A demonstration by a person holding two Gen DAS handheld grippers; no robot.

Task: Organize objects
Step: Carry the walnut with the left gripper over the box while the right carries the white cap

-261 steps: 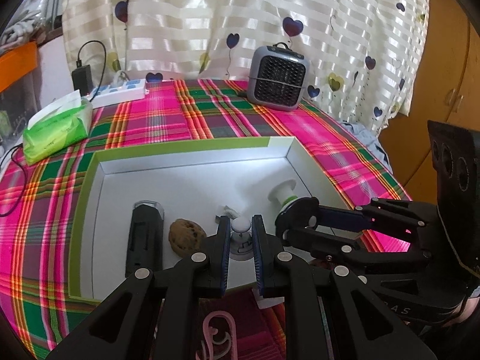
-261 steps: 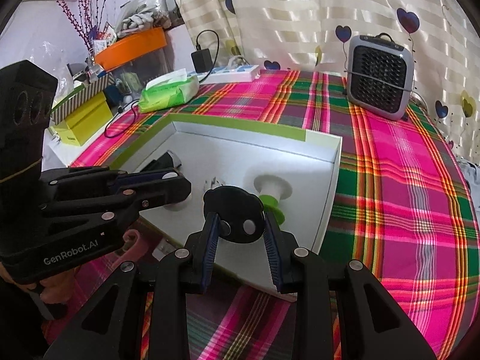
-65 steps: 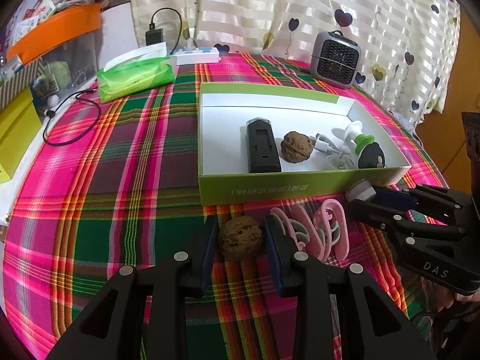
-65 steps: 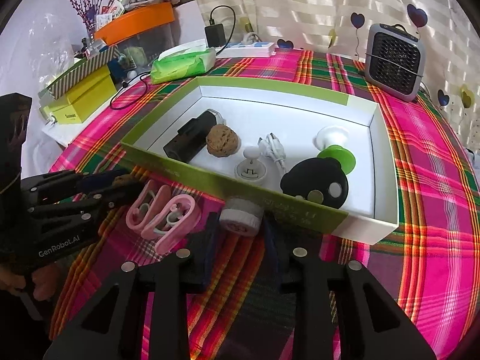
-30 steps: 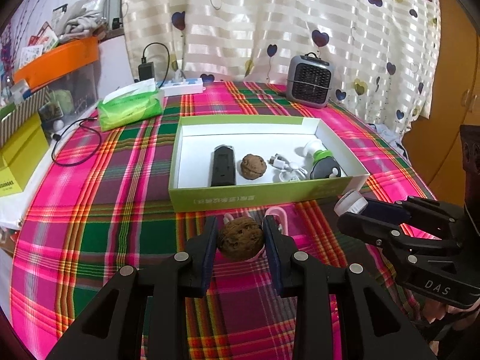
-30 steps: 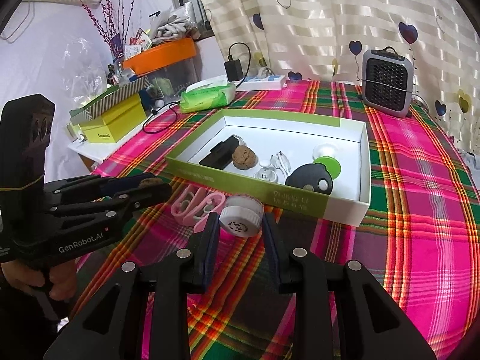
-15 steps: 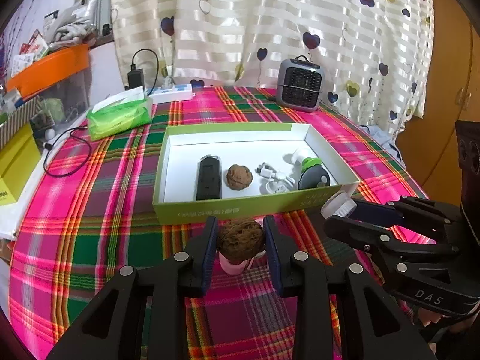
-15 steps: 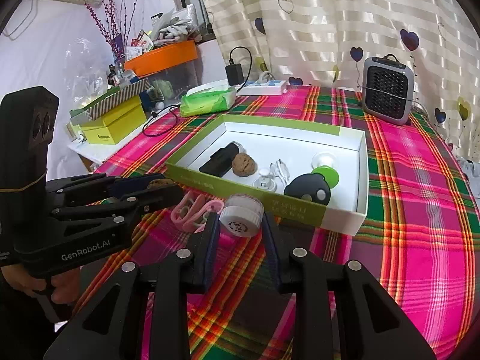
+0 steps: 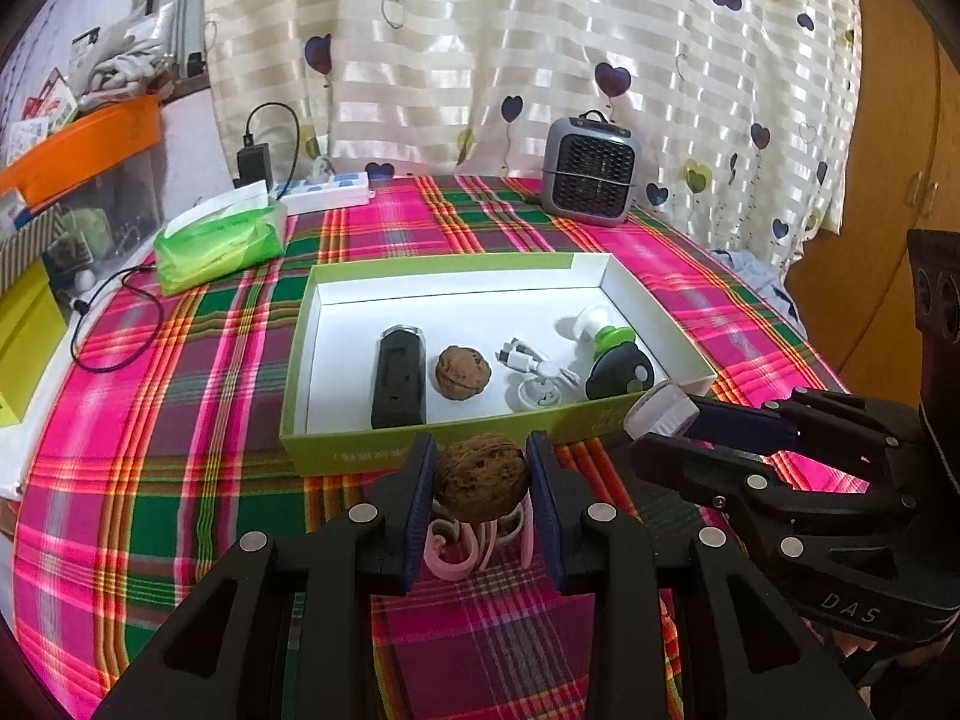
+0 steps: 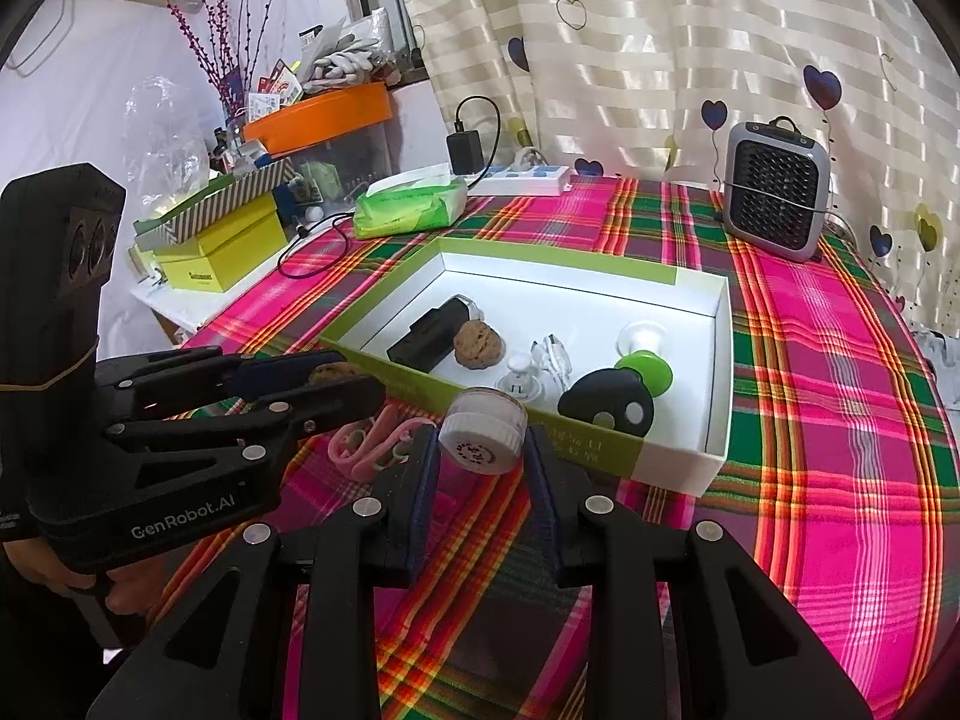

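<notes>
My left gripper [image 9: 480,483] is shut on a brown walnut [image 9: 481,477], held above the plaid cloth just in front of the green-and-white box [image 9: 438,267]. My right gripper [image 10: 482,441] is shut on a small white round jar [image 10: 483,432], also held in front of the box's near wall [image 10: 576,450]. The jar shows in the left wrist view [image 9: 660,411] at the box's near right corner. The box holds a black case [image 9: 399,375], a second walnut [image 9: 462,372], a white charger with cable [image 9: 537,375], a black round piece [image 9: 618,375] and a green-and-white piece [image 9: 603,330]. Pink clips [image 10: 375,441] lie on the cloth under the grippers.
A grey heater [image 9: 591,177] stands at the back right. A green tissue pack [image 9: 219,243] and a white power strip [image 9: 327,192] lie at the back left. Yellow boxes [image 10: 210,243] and an orange bin [image 10: 321,114] sit off the table's left edge.
Both grippers picked their objects off the cloth and have lifted them, drawing closer to the box's front wall. The walnut and jar stay held.
</notes>
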